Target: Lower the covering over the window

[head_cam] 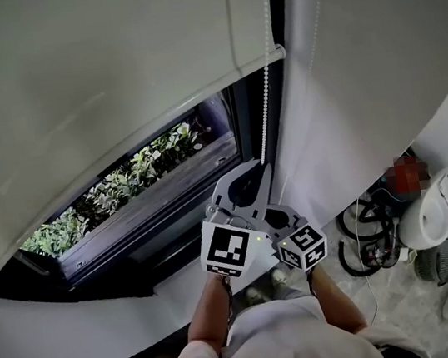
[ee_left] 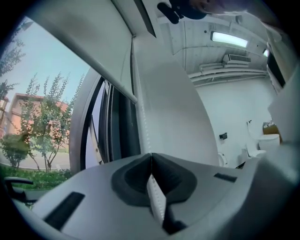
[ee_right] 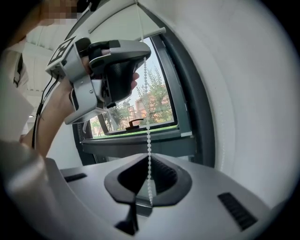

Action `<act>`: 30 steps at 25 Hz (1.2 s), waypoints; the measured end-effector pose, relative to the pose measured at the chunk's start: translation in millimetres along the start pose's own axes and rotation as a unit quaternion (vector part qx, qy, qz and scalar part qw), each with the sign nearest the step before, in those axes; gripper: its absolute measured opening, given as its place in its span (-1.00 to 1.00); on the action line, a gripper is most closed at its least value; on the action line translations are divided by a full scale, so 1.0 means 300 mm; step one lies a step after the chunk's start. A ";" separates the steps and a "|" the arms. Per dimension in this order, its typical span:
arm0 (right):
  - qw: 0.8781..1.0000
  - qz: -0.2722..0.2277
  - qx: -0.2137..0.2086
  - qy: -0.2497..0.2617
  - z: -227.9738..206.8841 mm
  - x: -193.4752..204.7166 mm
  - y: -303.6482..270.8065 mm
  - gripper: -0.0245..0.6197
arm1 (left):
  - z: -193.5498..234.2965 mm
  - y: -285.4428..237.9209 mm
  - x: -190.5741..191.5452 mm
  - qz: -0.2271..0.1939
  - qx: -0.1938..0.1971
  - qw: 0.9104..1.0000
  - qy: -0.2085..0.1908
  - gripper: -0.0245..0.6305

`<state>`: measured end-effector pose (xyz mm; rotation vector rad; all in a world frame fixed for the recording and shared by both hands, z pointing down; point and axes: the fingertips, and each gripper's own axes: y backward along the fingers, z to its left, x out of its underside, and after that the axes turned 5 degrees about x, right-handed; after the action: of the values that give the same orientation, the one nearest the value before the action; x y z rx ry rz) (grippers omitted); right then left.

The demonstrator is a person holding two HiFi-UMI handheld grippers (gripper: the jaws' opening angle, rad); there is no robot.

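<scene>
By window point(head_cam: 136, 179), bead chain point(head_cam: 266, 100) hangs vert

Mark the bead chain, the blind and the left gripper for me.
bead chain point(head_cam: 266, 83): head view, its straight middle stretch.
blind point(head_cam: 123, 72): head view, middle of the fabric.
left gripper point(ee_left: 151, 157): left gripper view, where its shut jaw tips meet.

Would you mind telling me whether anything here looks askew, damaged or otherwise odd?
Nothing stands out. The blind hangs partway down the window, and the bead chain runs straight, clamped by the left hand-held gripper above and the right hand-held gripper below.
</scene>
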<state>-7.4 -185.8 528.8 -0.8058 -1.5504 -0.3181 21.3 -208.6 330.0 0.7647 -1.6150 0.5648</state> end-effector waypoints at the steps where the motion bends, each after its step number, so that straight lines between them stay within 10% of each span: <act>1: 1.000 0.006 0.000 -0.005 -0.003 0.022 -0.006 -0.90 | -0.002 0.002 0.023 0.005 0.000 1.000 0.005 -0.88; 30: 0.990 0.135 0.001 -0.042 -0.038 0.419 -0.087 -0.90 | -0.067 0.058 0.422 0.092 0.003 0.992 0.082 -0.88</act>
<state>-10.2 -173.9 657.2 -1.0259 -1.4956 -0.0844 11.3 -203.9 458.8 0.5609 -1.5407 0.7454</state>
